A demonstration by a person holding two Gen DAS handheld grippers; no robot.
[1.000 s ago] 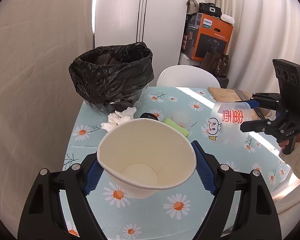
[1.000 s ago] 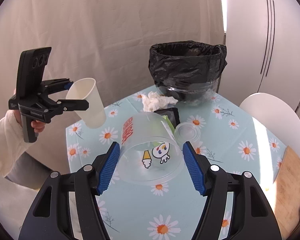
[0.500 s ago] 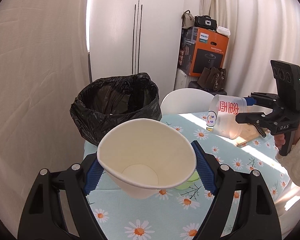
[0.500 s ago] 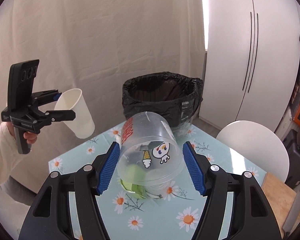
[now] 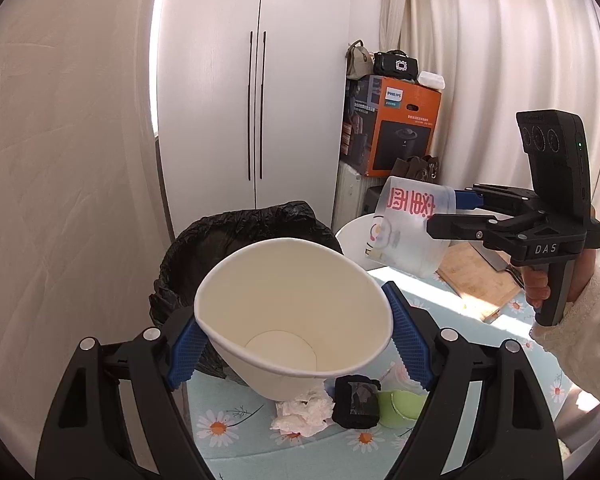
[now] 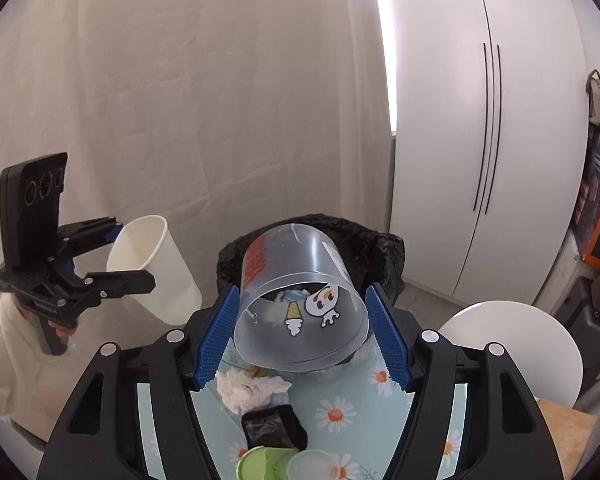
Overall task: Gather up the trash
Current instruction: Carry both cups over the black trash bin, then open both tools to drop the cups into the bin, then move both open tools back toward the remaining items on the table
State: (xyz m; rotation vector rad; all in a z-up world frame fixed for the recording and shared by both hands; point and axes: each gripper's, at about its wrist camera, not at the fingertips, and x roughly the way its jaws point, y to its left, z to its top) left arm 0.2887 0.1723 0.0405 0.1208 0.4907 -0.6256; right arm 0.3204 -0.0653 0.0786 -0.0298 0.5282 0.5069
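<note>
A white paper cup [image 5: 292, 312] lies tilted in my left gripper [image 5: 296, 344], whose blue pads press its sides, mouth toward the camera. My right gripper [image 6: 302, 332] is shut on a clear plastic cup [image 6: 300, 300] with red lettering and a cartoon sticker. Both cups hang above the table, just in front of the bin lined with a black bag [image 6: 380, 252]. In the left wrist view the bin [image 5: 220, 240] is partly hidden behind the paper cup, and the right gripper [image 5: 452, 212] holds the clear cup [image 5: 412, 232] to its right. Seen from the right wrist, the left gripper [image 6: 112, 256] holds the paper cup [image 6: 156, 268].
On the daisy tablecloth [image 5: 236, 424] below lie a crumpled tissue [image 6: 248, 388], a small black tray [image 6: 274, 426], a green cup [image 6: 260, 464] and a clear lid [image 6: 312, 466]. A wooden board [image 5: 476, 280] and a white chair [image 6: 512, 352] are to the right.
Both grippers have risen with their cups and moved toward the bin. The loose trash on the table has slid to the bottom of both views.
</note>
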